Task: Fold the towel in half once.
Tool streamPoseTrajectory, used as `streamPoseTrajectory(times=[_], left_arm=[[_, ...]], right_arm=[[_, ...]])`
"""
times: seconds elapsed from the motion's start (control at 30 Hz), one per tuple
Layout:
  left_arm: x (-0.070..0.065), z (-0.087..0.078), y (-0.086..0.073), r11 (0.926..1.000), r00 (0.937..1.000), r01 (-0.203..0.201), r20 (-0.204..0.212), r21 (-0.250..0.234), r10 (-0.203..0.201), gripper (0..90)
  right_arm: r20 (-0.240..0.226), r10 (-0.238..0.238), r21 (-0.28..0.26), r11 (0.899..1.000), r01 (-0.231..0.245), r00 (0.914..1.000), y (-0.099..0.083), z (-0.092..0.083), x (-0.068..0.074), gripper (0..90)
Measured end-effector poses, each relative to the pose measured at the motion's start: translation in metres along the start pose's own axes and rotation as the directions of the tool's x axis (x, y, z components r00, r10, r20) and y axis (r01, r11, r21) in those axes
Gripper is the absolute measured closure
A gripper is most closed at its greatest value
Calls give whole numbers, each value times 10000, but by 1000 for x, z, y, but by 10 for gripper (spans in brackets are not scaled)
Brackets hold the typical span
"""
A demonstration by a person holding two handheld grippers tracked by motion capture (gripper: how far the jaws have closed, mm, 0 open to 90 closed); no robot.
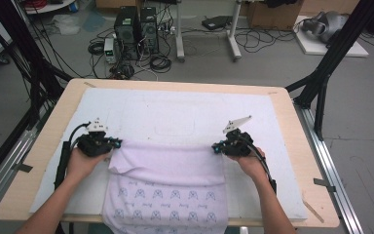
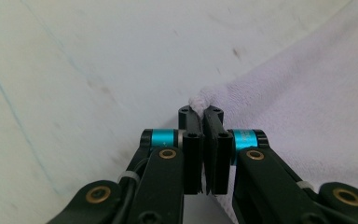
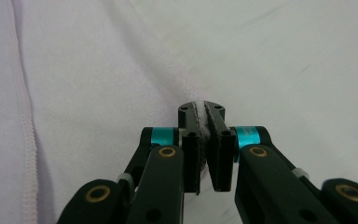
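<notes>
At the left of the high view we hold the left gripper (image 1: 117, 143) over the white mat (image 1: 175, 107) that covers the table (image 1: 44, 146), its jaws clamped on the left corner of the pale lilac towel (image 1: 168, 187). In the left gripper view that corner (image 2: 200, 99) pokes out just above the closed jaws. The towel lies across the near middle of the mat, its top edge stretched between our two grippers, its printed lower part hanging over the table's near edge. At the right, the right gripper (image 1: 215, 147) has its jaws clamped on the other corner, with a strip of cloth (image 3: 201, 114) pinched between them.
</notes>
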State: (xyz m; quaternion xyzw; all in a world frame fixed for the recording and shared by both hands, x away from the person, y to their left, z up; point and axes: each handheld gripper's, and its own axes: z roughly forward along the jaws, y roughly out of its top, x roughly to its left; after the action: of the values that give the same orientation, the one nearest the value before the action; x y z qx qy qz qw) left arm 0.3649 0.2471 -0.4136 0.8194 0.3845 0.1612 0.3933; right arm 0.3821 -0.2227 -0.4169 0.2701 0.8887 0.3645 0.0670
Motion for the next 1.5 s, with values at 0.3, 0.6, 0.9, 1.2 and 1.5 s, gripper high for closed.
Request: streamPoseTrajectory(times=[0.3, 0.6, 0.9, 1.2, 1.5], left_arm=[[32, -14, 101, 9957, 9900, -476, -1366, -790, 364, 865], [45, -3, 114, 9988, 9864, 57, -1636, -489, -137, 565], [28, 5, 54, 9996, 9992, 255, -290, -103, -258, 517], [-2, 23, 17, 9963, 9948, -456, 943, 722, 387, 502], [-1, 16, 5, 9970, 9944, -649, 861, 419, 612, 882]], right_arm=[[1553, -48, -797, 9967, 173, 9879, 71, -39, -43, 860], [1647, 1054, -1215, 9889, -858, 9807, 83, -42, -72, 605], [858, 857, -570, 9951, -810, 9926, 43, -21, -47, 569], [325, 667, -28, 9978, -667, 9972, 15, 0, -18, 563], [-1, 679, 273, 9973, -678, 9977, 0, 13, -16, 834]])
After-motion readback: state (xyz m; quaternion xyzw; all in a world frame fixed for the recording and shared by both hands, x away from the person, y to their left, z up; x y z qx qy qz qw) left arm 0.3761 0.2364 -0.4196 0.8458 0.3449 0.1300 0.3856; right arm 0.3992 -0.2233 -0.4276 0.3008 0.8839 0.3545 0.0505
